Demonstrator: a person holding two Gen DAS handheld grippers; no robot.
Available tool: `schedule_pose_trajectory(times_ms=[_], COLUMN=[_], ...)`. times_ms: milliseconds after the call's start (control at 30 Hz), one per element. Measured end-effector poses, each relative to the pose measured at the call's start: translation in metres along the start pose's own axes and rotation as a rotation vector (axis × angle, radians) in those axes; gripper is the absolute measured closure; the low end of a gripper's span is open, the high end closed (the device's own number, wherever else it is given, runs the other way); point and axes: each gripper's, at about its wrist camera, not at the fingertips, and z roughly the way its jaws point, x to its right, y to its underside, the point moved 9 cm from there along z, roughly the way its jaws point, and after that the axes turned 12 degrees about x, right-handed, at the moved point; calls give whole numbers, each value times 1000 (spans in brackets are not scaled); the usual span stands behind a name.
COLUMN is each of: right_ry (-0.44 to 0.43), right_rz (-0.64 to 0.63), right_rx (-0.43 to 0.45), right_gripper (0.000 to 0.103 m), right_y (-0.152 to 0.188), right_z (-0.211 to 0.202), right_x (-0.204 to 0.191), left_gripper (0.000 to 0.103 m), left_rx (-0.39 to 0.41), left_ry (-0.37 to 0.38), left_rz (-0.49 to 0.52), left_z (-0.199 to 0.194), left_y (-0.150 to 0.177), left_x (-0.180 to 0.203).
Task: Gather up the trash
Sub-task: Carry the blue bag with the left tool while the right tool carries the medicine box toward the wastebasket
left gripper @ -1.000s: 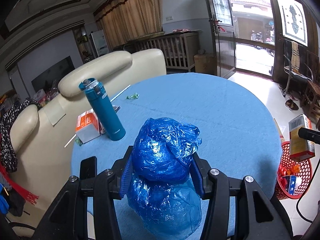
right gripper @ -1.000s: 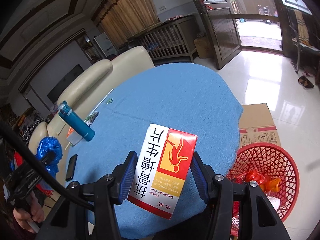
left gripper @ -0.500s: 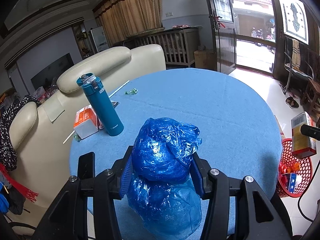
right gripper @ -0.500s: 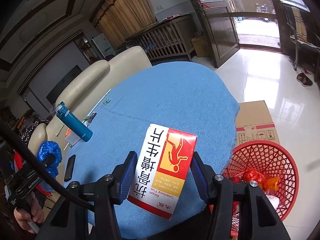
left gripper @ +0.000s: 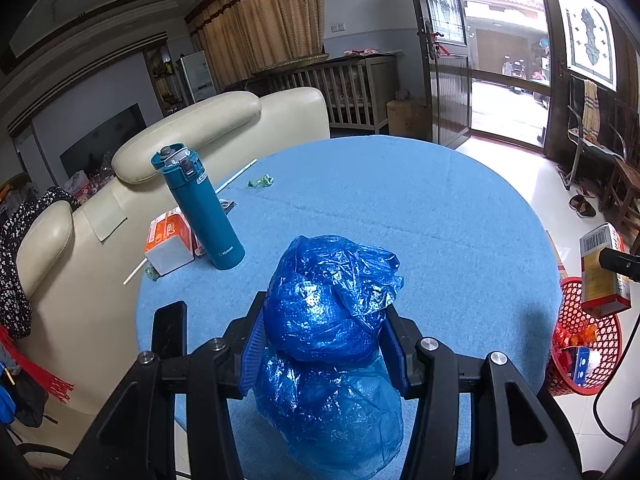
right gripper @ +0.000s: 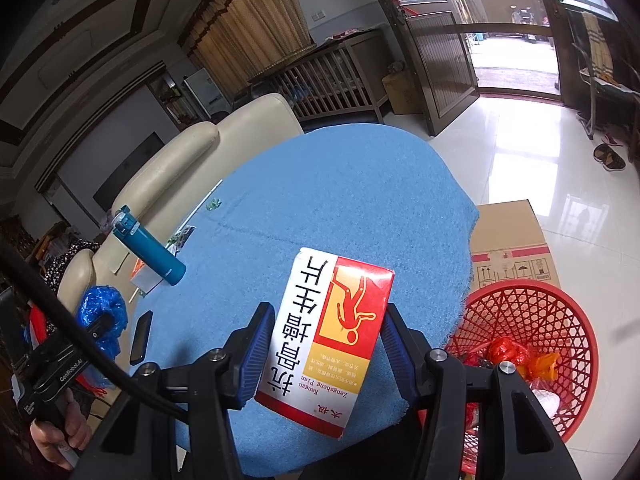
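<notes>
In the left wrist view, the left hand-held gripper (left gripper: 324, 344) fills the bottom centre of the frame, its blue pads clamped on a crumpled blue bag (left gripper: 330, 312) that bulges above and below them. Beyond it spreads the round desk (left gripper: 400, 208) under a blue cloth. A teal bottle (left gripper: 200, 208) stands upright at centre left, with an orange-and-white box (left gripper: 168, 244) just beside it on its left. A black phone (left gripper: 170, 328) lies at the lower left edge of the desk, and a small green wrapper (left gripper: 260, 181) lies farther up, above centre. At the right edge the right hand-held gripper (left gripper: 618, 262) holds a carton (left gripper: 602, 272) above a red basket (left gripper: 576, 348) on the floor. In the right wrist view, the right hand-held gripper (right gripper: 326, 344) at bottom centre grips the carton (right gripper: 328, 336), red, yellow and white with its print upside down, over the near edge of the desk (right gripper: 340, 200). The basket (right gripper: 520, 340) sits lower right, with trash inside, just in front of a cardboard box (right gripper: 508, 240). At the lower left, a hand (right gripper: 56, 436) holds the left hand-held gripper (right gripper: 100, 326) with the bag (right gripper: 98, 308); the bottle (right gripper: 150, 250) and phone (right gripper: 141, 338) show at left.
</notes>
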Motion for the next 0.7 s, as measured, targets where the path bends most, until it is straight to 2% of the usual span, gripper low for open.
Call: schedule_pose_trajectory(times_ms=[333, 700], right_ry=[-11, -30], right_rz=[0, 0], right_rx=[0, 34], right_gripper=[46, 46], right_y=[0, -7], right_z=[0, -13], right_x=[-4, -8], left_gripper=[50, 50], left_rx=[-4, 36], left_ry=[12, 26], left_rz=[-1, 26], left_z=[-1, -14], left_y=[-1, -17], left_x=[3, 17])
